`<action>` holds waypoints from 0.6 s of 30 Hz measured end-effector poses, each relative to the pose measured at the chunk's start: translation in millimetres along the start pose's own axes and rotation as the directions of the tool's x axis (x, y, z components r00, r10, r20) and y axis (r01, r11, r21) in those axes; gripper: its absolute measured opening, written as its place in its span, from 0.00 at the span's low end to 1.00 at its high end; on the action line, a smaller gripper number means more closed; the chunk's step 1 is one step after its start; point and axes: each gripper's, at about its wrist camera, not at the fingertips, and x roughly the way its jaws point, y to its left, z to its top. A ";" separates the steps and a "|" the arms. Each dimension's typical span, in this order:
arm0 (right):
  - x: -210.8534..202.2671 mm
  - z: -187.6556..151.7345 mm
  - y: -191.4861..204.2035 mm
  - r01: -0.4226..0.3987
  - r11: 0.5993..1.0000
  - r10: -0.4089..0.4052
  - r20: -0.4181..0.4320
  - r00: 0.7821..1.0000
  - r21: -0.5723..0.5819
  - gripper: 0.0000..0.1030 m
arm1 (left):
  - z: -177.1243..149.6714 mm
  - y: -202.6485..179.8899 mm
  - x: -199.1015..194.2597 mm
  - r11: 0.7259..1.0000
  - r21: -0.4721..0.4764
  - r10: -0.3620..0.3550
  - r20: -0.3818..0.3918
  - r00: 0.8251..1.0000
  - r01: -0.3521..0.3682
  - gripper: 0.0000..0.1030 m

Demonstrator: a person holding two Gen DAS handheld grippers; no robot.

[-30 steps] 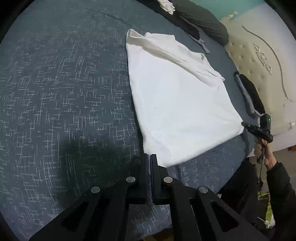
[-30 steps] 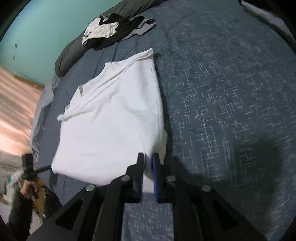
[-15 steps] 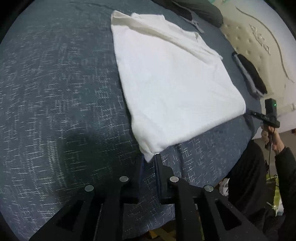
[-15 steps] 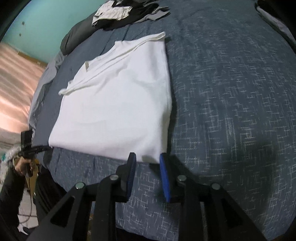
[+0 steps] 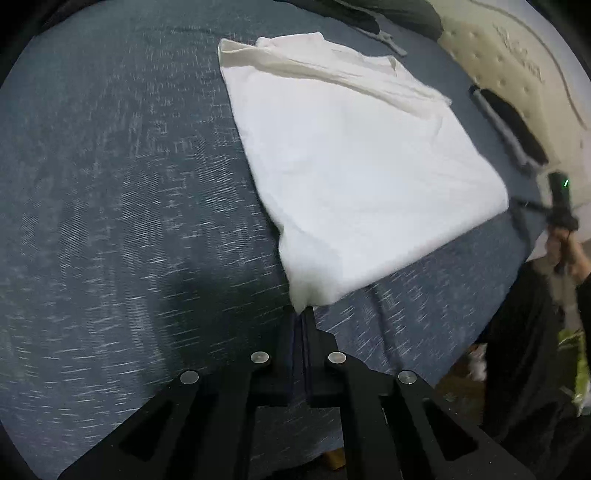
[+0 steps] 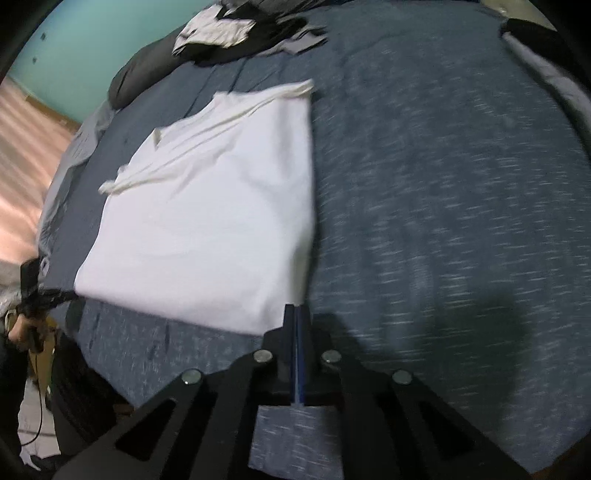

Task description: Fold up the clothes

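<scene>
**Both grippers clamp the near hem of a white shirt on the bed**

A white shirt (image 5: pixel 362 158) lies flat on a dark blue patterned bed (image 5: pixel 110 184), sleeves already tucked across its far end. The left gripper (image 5: pixel 303 314) is pressed together on the shirt's near left corner; the right gripper (image 6: pixel 295 314) pinches the near right corner, jaws fully closed on the cloth. The step in hand appears to be lifting the hem to fold it toward the collar. Done well, both corners should rise together and travel evenly, keeping the hem taut so the fold lands square. A heap of dark and pale clothes (image 6: pixel 240 33) sits beyond the collar end, and a dark garment (image 5: pixel 513 125) lies by the cream headboard (image 5: pixel 517 55); neither looks to block the fold.
</scene>
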 end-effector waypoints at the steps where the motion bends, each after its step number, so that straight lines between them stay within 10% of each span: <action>1: -3.4 1.0 -3.9 -0.003 1.000 0.002 0.007 1.000 0.010 0.00 | 0.1 -0.2 -2.1 1.000 0.006 0.005 0.003 1.000 -0.005 0.03; 18: 10.5 13.3 18.4 -0.104 0.994 0.103 0.013 0.995 0.027 0.01 | -0.9 12.1 -13.7 0.995 -0.020 0.093 -0.033 0.995 -0.093 0.03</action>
